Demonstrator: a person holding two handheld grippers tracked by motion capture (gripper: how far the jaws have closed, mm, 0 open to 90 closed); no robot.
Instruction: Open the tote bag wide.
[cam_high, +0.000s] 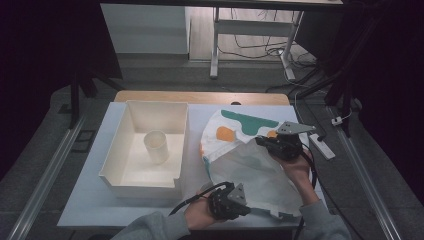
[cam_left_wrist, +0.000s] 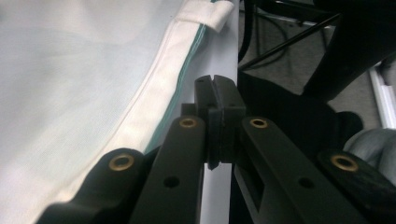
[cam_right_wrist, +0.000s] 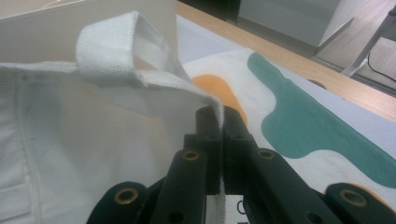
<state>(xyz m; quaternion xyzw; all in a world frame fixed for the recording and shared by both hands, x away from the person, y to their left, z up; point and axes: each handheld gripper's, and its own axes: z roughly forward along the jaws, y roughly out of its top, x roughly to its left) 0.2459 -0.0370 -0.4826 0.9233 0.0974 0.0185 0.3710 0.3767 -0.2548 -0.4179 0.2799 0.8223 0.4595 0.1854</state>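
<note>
bag: white cloth tote with teal and orange print, flat on the table, between the two grippers; upper layer folded back, pale inside showing.
right gripper: jaws pinched on the bag's top hem, cloth edge running straight between the pads in the right gripper view. Firm hold, by the look.
handle loop: just ahead and left of the right jaws, standing up off the hem, not gripped.
left gripper: at the bag's near edge; jaws fully closed in the left gripper view, pads meeting with nothing seen between them. Teal-piped seam runs just left of the jaws, apart from them.
tray: white, open, well left of both grippers, cup standing inside. Untouched.
done: one hem edge lifted and secured on the right side.
left: second grip on the near edge looks missed or not taken; likely needs reopening and a fresh bite before the mouth can be spread or the bag folded further.
risk: single-point hold, cloth may sag or slip.
</note>
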